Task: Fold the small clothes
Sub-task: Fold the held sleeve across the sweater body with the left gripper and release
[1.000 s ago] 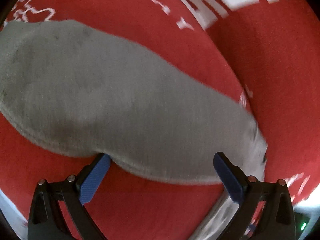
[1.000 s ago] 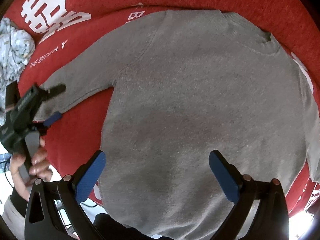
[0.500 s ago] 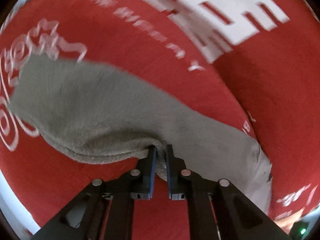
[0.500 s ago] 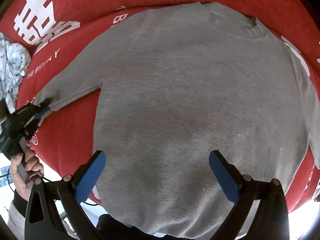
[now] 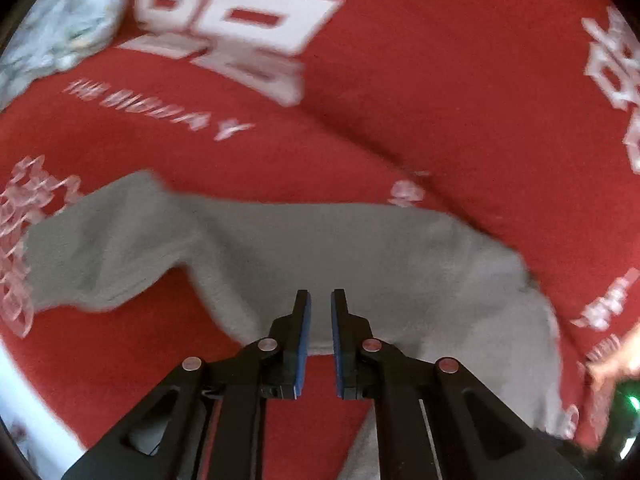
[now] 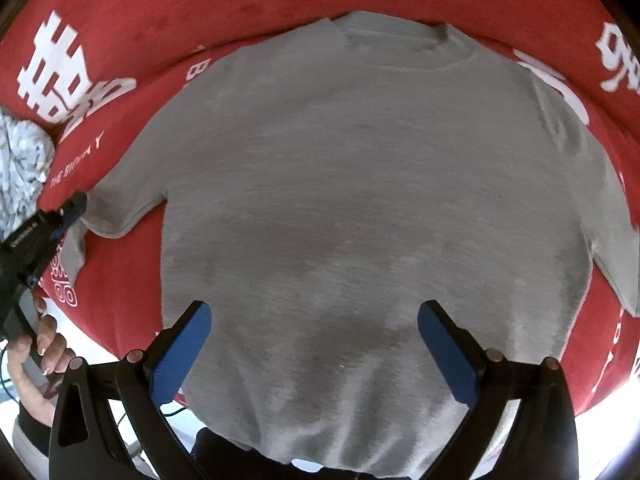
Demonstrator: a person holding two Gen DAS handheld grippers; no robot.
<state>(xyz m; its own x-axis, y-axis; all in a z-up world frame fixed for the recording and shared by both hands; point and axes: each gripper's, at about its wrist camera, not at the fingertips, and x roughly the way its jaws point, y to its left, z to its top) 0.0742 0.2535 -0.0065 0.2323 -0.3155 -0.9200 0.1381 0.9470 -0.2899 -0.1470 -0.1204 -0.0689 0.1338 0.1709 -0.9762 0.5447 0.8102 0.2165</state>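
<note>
A grey long-sleeved sweater (image 6: 360, 200) lies flat on the red cover, neck at the far side. In the right wrist view my right gripper (image 6: 316, 312) hangs open above its lower body, blue pads wide apart and nothing between them. My left gripper (image 5: 320, 296) is shut on the edge of the sweater's left sleeve (image 5: 340, 248), which is raised off the cover. The cuff end (image 5: 80, 248) droops to the left. From the right wrist view the left gripper (image 6: 78, 204) is at the far left, held by a hand (image 6: 44, 352), pinching that sleeve (image 6: 120, 200).
The red cover (image 6: 120, 280) carries large white characters and lettering (image 5: 240, 12). A crumpled pale patterned cloth (image 6: 20, 168) lies at the left, also in the left wrist view's top left corner (image 5: 60, 32). The cover's edge drops off at the lower left (image 6: 92, 340).
My left gripper went from wide open to shut on the sleeve's edge, then rose with it, so the sleeve now bends. My right gripper slid across, bringing the sweater's body to centre view.
</note>
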